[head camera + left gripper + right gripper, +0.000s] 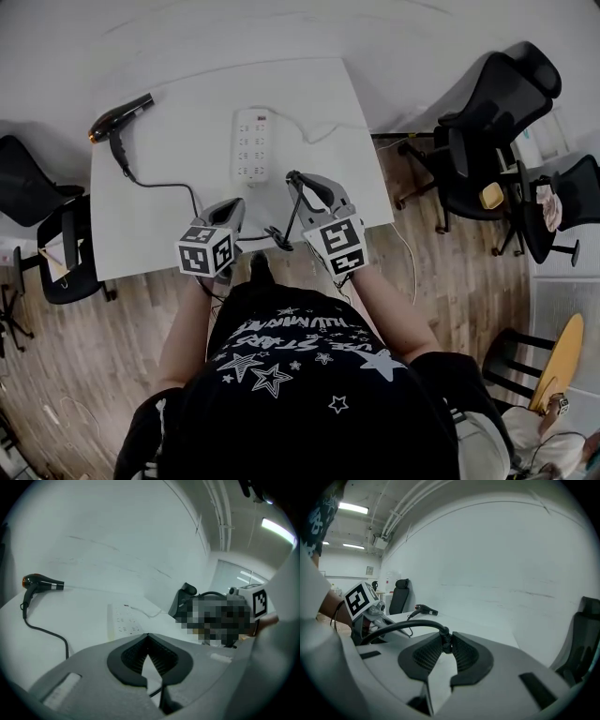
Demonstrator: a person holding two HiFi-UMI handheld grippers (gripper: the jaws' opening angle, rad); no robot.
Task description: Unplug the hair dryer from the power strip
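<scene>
A black hair dryer (120, 119) (40, 581) (425, 610) lies at the far left corner of the white table (169, 225). Its black cord (161, 185) runs across the table toward the near edge. The white power strip (253, 143) (123, 620) lies mid-table, and no black plug shows in its sockets. My right gripper (293, 177) (446, 641) is shut on the cord's plug end (442, 633), raised just right of the strip; the cord arches away to its left. My left gripper (233, 206) (148, 637) is shut with nothing in it, near the table's front edge.
The strip's own white cable (323, 131) trails right toward the table's edge. Black office chairs stand at the right (487, 117) and at the left (42, 192) of the table. Wooden floor (441, 272) surrounds it.
</scene>
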